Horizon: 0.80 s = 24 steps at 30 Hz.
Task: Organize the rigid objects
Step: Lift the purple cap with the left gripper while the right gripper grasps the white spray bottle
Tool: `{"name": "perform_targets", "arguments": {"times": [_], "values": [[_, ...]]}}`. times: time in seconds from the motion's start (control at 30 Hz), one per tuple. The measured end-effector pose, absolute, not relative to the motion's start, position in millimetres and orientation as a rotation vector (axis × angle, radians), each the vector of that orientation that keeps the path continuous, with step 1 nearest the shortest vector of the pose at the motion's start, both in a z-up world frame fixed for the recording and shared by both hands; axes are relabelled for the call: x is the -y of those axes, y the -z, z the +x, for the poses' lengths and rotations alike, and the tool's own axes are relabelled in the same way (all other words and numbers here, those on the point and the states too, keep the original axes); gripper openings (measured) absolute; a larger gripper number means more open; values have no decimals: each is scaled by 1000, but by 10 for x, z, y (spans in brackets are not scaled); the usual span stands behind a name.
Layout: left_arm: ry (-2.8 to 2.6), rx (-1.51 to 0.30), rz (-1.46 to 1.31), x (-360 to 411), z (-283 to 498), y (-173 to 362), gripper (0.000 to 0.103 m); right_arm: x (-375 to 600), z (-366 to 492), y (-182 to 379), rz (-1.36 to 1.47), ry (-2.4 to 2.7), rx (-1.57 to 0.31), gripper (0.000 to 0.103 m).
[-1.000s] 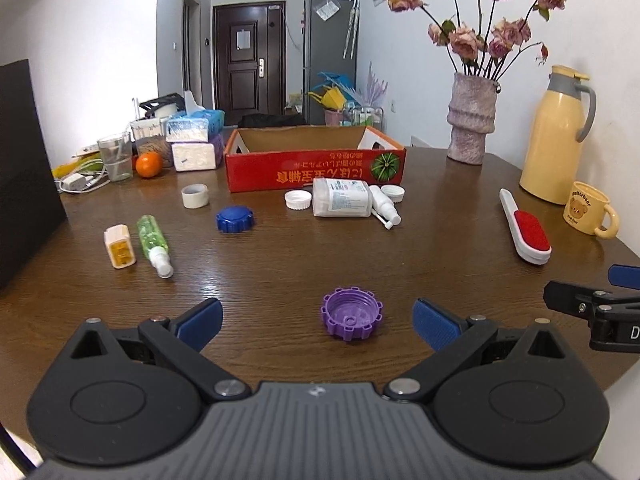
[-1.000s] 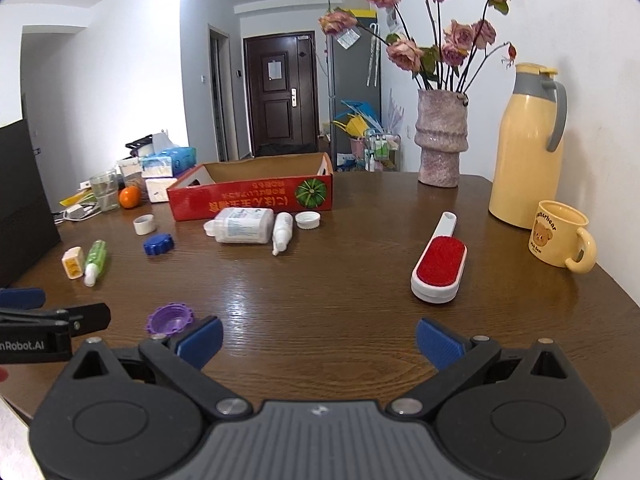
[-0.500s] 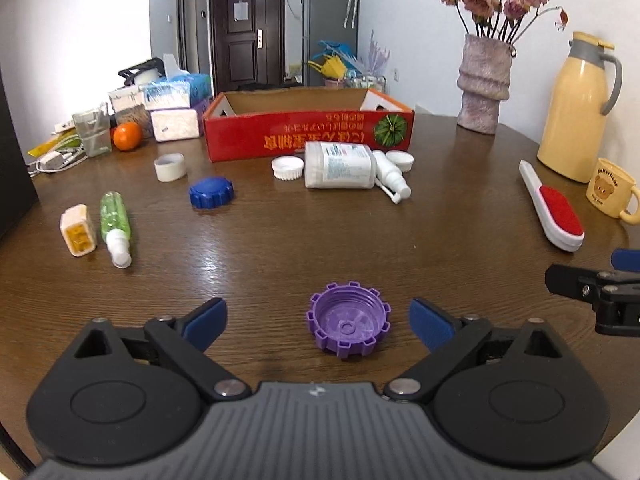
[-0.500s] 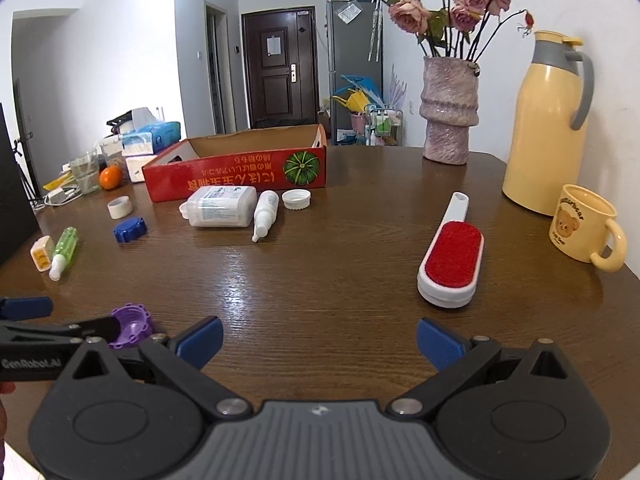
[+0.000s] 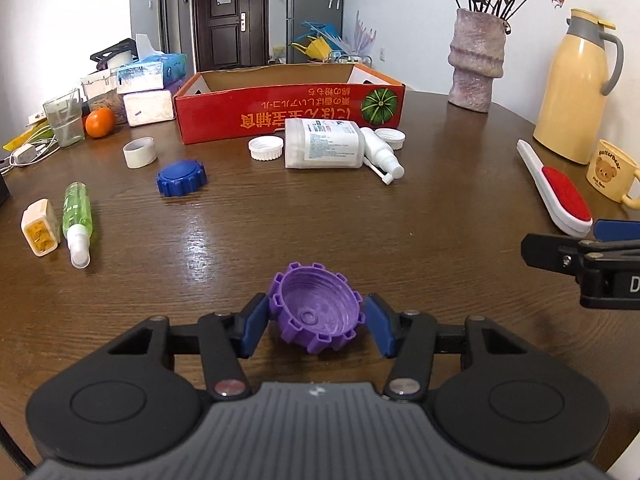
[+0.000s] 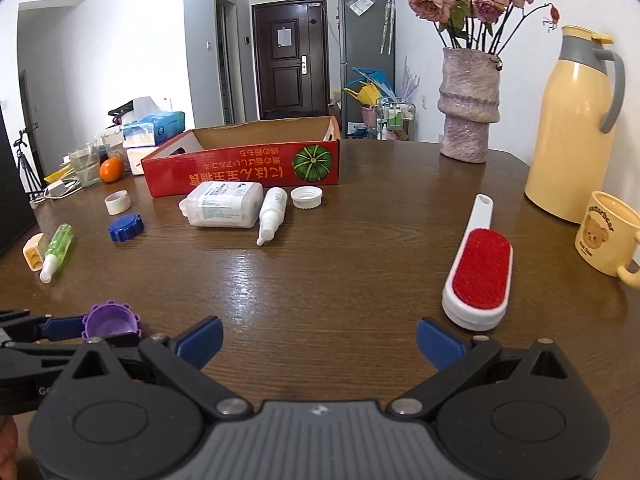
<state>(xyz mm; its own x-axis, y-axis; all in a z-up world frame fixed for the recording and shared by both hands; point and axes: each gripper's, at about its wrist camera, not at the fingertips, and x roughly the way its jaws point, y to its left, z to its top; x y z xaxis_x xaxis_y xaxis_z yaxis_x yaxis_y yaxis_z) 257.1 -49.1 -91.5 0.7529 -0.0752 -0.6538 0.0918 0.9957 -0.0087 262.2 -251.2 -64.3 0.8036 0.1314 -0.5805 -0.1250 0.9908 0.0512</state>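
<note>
My left gripper (image 5: 316, 326) is shut on a purple ridged cap (image 5: 316, 312), tilted with its hollow side up, just above the brown table (image 5: 360, 220). The cap also shows in the right wrist view (image 6: 112, 320), at the far left. My right gripper (image 6: 318, 340) is open and empty, low over the table. A red-and-white lint brush (image 6: 480, 268) lies ahead of it to the right. A red cardboard box (image 5: 288, 108) stands open at the back. A blue cap (image 5: 181, 178), a white bottle (image 5: 324, 144) and a green spray bottle (image 5: 77, 220) lie on the table.
A yellow thermos (image 6: 572, 128), a bear mug (image 6: 608, 234) and a vase of roses (image 6: 470, 104) stand at the right. White caps (image 5: 265, 148), a white ring (image 5: 139, 153), a small yellow box (image 5: 40, 227), an orange (image 5: 99, 122), a glass and tissue packs sit at the left.
My left gripper moved forward around the purple cap and shut on it, tipping it up. My right gripper moved slightly closer to the lint brush and stayed open.
</note>
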Motion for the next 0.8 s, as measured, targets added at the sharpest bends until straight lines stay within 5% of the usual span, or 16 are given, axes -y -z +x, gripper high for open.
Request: {"name": "perform_targets", "arguments": {"times": [0.8], "values": [[41,-613,14,226,3111,527,54,2286,3315,530,0,-163,-597,103]]}}
